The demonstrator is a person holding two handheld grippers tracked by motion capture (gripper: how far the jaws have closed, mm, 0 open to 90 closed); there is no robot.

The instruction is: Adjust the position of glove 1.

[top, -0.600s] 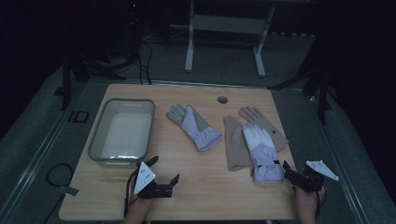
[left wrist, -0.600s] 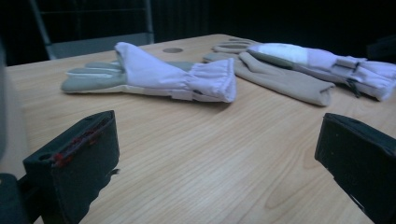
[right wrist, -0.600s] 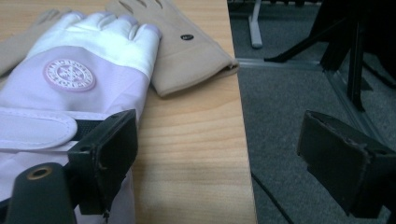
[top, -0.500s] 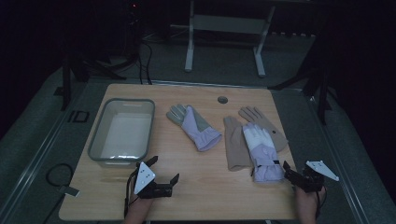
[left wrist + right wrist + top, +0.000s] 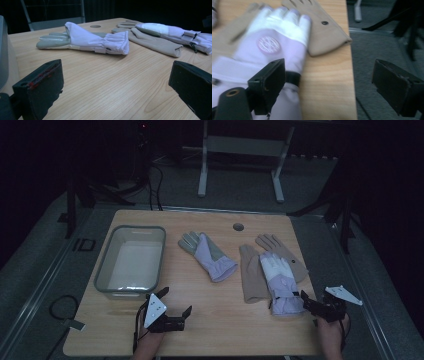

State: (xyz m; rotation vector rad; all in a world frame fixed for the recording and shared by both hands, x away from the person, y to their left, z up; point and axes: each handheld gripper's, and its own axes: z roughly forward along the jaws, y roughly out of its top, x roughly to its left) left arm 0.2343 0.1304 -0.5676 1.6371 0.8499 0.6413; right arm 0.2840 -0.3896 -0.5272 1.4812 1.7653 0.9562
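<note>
A lavender and grey glove (image 5: pixel 207 254) lies mid-table, its cuff toward me (image 5: pixel 85 40). To its right two tan gloves (image 5: pixel 252 277) lie flat, with a white and lavender glove (image 5: pixel 277 280) on top of them. My left gripper (image 5: pixel 176 303) rests near the table's front edge, open, with bare wood between its jaws (image 5: pixel 115 85). At the front right, my right gripper (image 5: pixel 307 302) is open beside the white and lavender glove's cuff. In the right gripper view (image 5: pixel 332 86) one jaw stands over that cuff (image 5: pixel 269 47) and the other hangs past the table's edge.
A grey rectangular tray (image 5: pixel 105 270) stands at the left, its wall beside the left jaw (image 5: pixel 3 50). A round hole (image 5: pixel 238 226) marks the table's far side. A metal stand (image 5: pixel 240 145) and cables lie on the dark floor beyond.
</note>
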